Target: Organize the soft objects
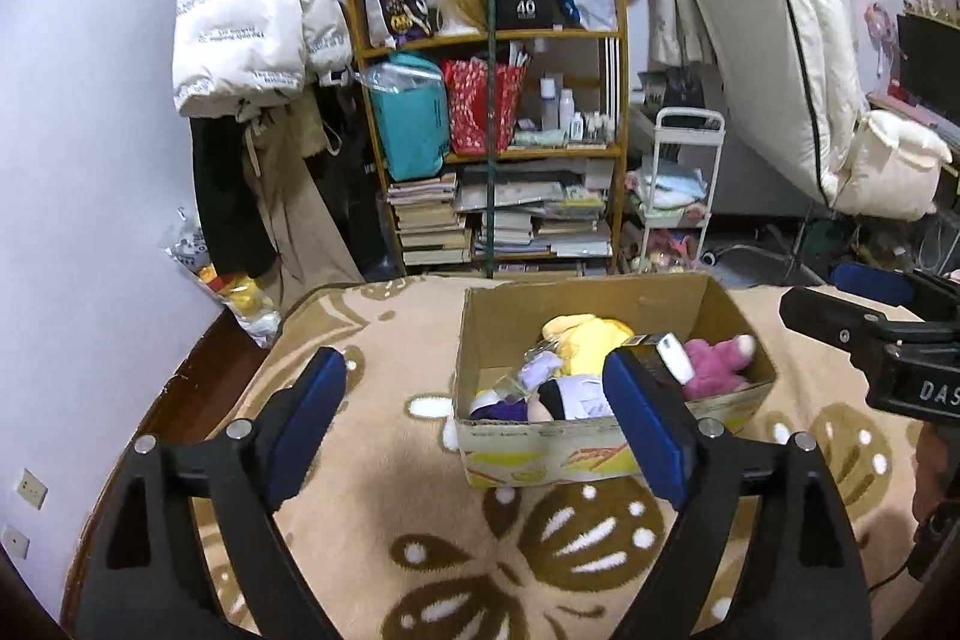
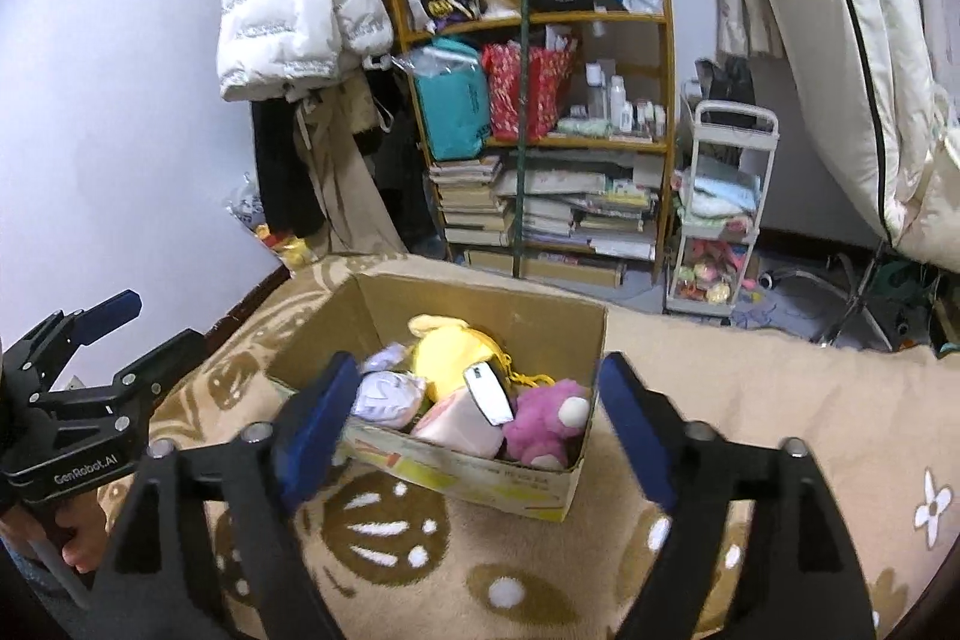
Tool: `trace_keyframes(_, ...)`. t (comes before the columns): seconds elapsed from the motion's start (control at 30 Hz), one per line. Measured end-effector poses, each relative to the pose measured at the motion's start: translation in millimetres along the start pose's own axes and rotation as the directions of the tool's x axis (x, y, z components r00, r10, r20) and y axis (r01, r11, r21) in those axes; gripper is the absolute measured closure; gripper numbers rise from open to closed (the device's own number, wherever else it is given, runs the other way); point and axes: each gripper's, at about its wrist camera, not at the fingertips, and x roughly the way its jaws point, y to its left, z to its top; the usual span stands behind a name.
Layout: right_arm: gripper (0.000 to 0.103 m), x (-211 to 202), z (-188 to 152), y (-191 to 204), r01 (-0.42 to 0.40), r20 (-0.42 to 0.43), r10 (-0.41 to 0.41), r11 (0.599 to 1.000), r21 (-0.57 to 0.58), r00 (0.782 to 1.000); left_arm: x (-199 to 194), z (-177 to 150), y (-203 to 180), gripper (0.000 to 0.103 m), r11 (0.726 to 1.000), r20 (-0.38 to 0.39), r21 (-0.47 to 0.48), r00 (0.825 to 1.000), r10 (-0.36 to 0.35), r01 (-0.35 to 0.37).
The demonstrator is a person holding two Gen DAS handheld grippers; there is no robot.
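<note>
An open cardboard box (image 1: 600,451) (image 2: 480,478) stands on a beige patterned blanket (image 1: 420,520). Inside lie a yellow plush (image 1: 591,337) (image 2: 447,349), a pink plush bear (image 1: 717,361) (image 2: 543,421), a lavender plush (image 2: 387,394), a pale pink soft block (image 2: 456,427) and a black-and-white item (image 2: 489,394). My left gripper (image 1: 474,427) is open and empty, hovering just in front of the box. My right gripper (image 2: 471,427) is open and empty, above the box's near edge. The right gripper also shows at the right edge of the left wrist view (image 1: 876,340); the left gripper shows at the left of the right wrist view (image 2: 78,370).
A wooden shelf (image 1: 498,148) with bags, bottles and stacked books stands behind the bed. A white puffer jacket (image 1: 258,4) hangs at the left. A white trolley (image 1: 678,184) and a leaning mattress (image 1: 780,40) stand at the right. A bag of plush toys (image 1: 240,298) lies on the floor.
</note>
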Motion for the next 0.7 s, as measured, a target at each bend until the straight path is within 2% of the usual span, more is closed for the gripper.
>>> trace_keyframes(0.07,0.005,-16,1,7,-0.001,0.029,0.002,1.000,-0.016,1.000,-15,-1,0,0.009,1.000,0.025,0.001,1.000,0.006,-0.006)
trace_keyframes(0.17,0.000,-39,1,18,0.012,0.069,-0.009,0.999,-0.048,0.998,-32,-4,2,0.008,1.000,0.048,-0.006,0.999,0.007,-0.007)
trace_keyframes(0.3,0.000,-66,-6,28,0.049,0.121,-0.039,0.995,-0.088,0.992,-48,-12,9,0.008,0.999,0.050,-0.039,0.999,0.005,-0.003)
trace_keyframes(0.43,0.000,-83,-15,33,0.060,0.133,-0.048,0.994,-0.093,0.990,-62,-20,18,0.007,0.997,0.058,-0.075,0.998,-0.022,0.026)
trace_keyframes(0.6,0.000,-98,-34,32,0.053,0.144,-0.043,0.996,-0.068,0.989,-82,-30,24,0.003,0.997,0.091,-0.078,0.996,0.000,0.007)
trace_keyframes(0.7,0.000,-100,-48,30,0.047,0.157,-0.039,0.998,-0.045,0.987,-86,-39,25,0.003,0.998,0.086,-0.070,0.996,-0.005,0.011)
